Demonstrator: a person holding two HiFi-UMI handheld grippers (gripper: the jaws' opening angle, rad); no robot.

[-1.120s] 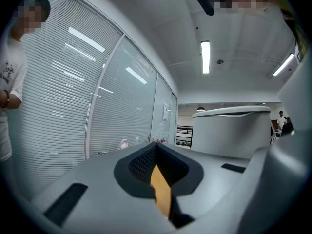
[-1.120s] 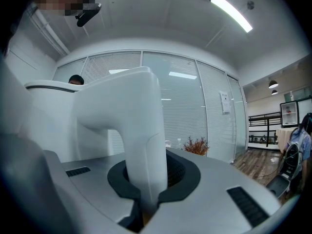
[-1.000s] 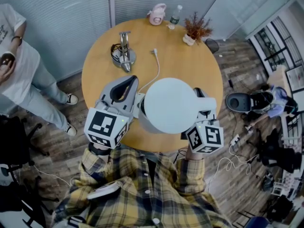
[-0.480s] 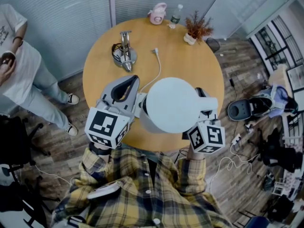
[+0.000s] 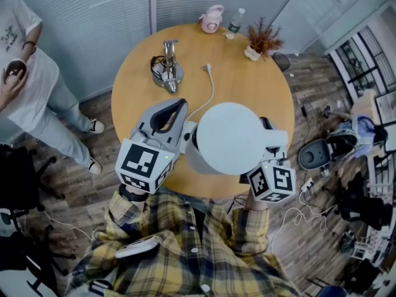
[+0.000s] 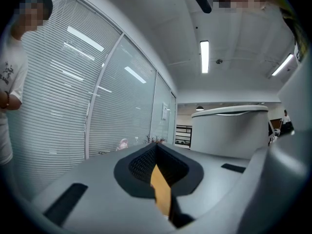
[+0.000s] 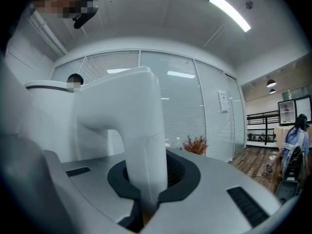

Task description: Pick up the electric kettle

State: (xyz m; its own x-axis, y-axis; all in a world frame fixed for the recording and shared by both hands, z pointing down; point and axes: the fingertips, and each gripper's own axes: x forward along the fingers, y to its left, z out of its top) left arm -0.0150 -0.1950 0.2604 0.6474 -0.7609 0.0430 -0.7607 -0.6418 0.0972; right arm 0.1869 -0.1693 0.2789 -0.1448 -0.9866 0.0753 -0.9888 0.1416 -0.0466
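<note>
Head view: electric kettle [image 5: 232, 138] hangs over the near edge of the desk [image 5: 247, 91] and looks raised. Its underside is hidden, so clearance is unconfirmed. Right gripper [image 5: 267, 152] sits at the desk's near-right rim, and left gripper [image 5: 176, 111] is over the desk's near-left part. White cord [image 5: 207, 94] lies across the desk's centre and runs under the kettle.

Left gripper view: fingers [image 6: 97, 179] are clenched on nothing. The kettle wall is alongside; contact cannot be determined.

Right gripper view: fingers [image 7: 219, 189] are clamped on the handle [image 7: 139, 130].

Findings: the load appears to be carried by the handle alone. A heavy body could pivot in that grip and tip, and the left gripper has no hold to stop it. A slip at the rim risks the floor. If the cord is attached, it may snag.
</note>
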